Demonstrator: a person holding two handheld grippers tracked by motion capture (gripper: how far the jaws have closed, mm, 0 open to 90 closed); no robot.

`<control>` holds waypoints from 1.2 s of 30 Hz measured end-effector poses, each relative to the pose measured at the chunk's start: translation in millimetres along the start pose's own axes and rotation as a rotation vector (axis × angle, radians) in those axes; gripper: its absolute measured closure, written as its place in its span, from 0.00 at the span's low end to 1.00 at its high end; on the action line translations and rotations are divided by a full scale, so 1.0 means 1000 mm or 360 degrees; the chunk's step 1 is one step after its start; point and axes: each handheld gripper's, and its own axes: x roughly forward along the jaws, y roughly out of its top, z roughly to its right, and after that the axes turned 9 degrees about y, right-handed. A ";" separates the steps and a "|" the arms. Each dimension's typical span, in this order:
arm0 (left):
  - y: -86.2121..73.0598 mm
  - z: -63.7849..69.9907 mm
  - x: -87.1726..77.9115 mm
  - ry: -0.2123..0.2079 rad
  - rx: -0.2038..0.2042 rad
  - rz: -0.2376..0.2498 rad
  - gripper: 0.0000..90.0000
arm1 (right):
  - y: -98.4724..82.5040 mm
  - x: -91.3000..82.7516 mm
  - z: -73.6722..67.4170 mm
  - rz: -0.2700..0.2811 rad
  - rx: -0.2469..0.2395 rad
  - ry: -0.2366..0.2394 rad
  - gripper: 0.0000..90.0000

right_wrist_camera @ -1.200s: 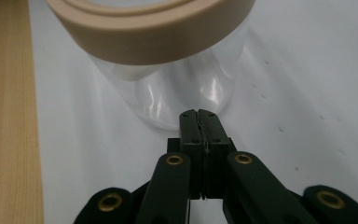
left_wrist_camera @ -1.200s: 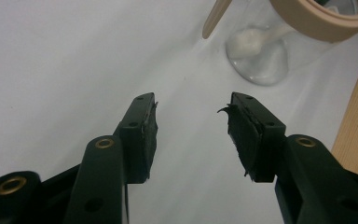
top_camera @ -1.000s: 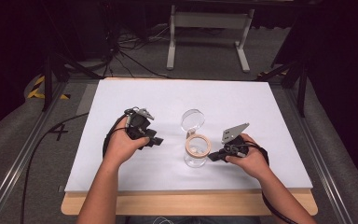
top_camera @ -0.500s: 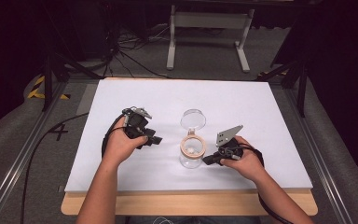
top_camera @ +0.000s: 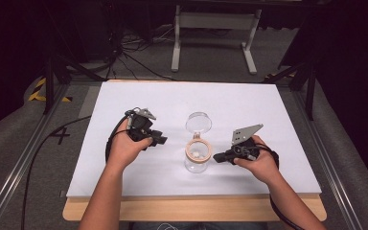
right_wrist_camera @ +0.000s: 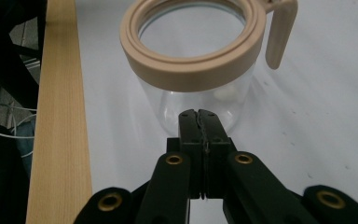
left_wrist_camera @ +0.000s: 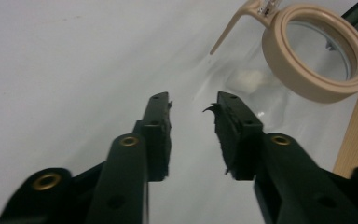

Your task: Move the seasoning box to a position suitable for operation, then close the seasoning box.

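My left tongs sit in my left hand above the white tabletop, pointing toward the clear jar; their jaws have just been closing and now stand about half apart, with nothing between them; in the left gripper view those tongs frame bare tabletop, and the jar lies just beyond and to the right of the tips, apart from them.

The jar stands upright near the middle of the tabletop, between my two hands; it has a beige ring round its mouth and its clear lid is flipped open, tilted back on the far side; something small and white lies at the bottom, too blurred to name.

My right tongs are pressed fully together, holding nothing; my right hand keeps them low beside the jar, tips aimed at its wall; in the right gripper view the closed tips are right up against the glass below the beige ring, though I cannot tell whether they actually touch it; the wooden edge of the tabletop runs along the left of that view.
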 end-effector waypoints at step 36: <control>0.043 0.023 0.028 0.0005 0.0017 0.0475 0.98 | 0.032 0.004 -0.011 0.0413 0.0072 -0.0048 1.00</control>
